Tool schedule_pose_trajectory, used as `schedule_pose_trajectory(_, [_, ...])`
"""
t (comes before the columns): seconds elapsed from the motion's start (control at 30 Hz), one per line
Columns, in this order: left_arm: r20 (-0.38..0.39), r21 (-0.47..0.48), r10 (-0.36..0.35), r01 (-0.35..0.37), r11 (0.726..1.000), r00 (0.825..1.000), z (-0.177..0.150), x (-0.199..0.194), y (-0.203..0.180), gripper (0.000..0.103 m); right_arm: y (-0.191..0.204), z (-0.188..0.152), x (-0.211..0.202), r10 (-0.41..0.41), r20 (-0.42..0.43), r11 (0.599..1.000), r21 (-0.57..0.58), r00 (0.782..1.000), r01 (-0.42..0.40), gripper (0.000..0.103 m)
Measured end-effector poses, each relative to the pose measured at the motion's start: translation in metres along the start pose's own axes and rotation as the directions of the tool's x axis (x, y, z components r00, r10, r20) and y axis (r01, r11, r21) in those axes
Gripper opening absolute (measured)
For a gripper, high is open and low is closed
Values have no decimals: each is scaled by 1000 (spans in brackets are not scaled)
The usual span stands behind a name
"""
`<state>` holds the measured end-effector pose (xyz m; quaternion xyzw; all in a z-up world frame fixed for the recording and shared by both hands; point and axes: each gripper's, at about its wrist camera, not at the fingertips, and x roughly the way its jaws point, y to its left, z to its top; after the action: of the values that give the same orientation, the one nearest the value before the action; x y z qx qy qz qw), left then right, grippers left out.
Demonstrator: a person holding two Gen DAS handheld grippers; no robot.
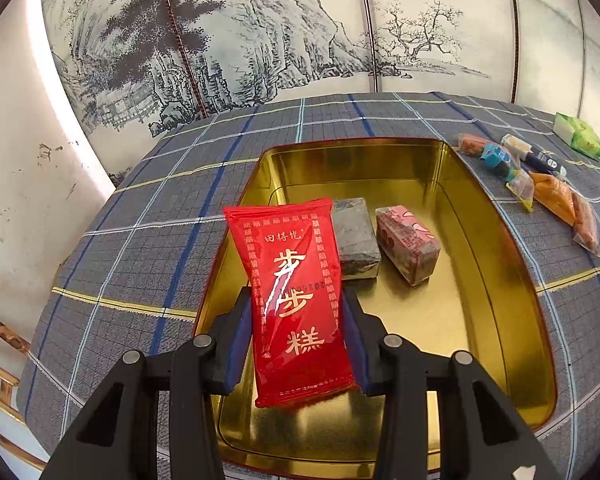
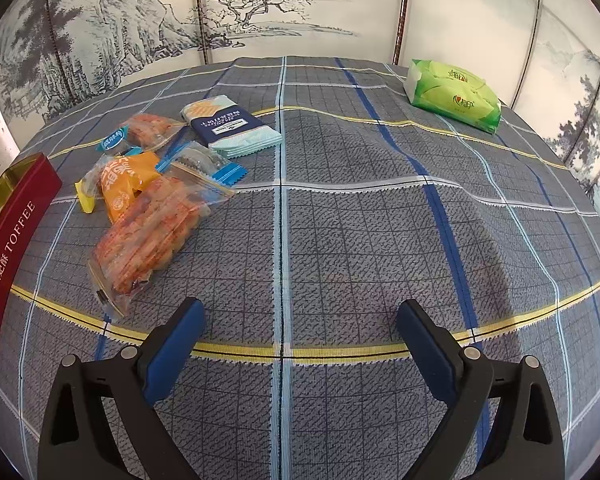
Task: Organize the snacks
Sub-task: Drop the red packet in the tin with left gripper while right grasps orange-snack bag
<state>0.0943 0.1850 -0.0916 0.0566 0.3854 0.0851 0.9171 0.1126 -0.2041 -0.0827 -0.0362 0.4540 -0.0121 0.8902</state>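
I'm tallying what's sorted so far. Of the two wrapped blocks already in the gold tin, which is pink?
The pink-wrapped block, right of the dark grey-wrapped block in the gold tin. The left gripper holds a red snack packet above them.

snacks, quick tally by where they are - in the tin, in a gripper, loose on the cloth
In the gold tin: 2, a grey pack and a pink pack
In the left gripper: 1, the red pack
Loose on the cloth, in the snack pile: about 6, overlapping, so not exact
Total: about 9
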Motion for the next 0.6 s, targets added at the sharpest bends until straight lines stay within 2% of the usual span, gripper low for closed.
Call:
schedule_pose_trajectory(0.1, [2, 12, 17, -17, 1000, 1000, -1, 2, -1, 39, -3, -2, -2, -8, 9, 999, 33, 1000, 8, 95])
schedule_pose_trajectory(0.2, [16, 18, 27, -28, 999, 999, 0, 0, 1, 42, 1, -4, -15, 42, 61, 996, 72, 997, -46, 95])
schedule_pose_trajectory(0.33, [46, 10, 44, -44, 999, 998, 4, -7, 3, 43, 26, 5, -30, 111, 97, 991, 63, 989, -117, 95])
schedule_pose_trajectory(0.43, [65, -10, 44, -43, 999, 997, 7, -14, 6, 52, 42, 15, -27, 150, 63, 984, 84, 987, -155, 94])
schedule_pose_trajectory(0.6, [104, -31, 18, -15, 999, 994, 8, -35, 7, 62, 59, 22, -8, 139, 1, 982, 130, 990, -138, 81])
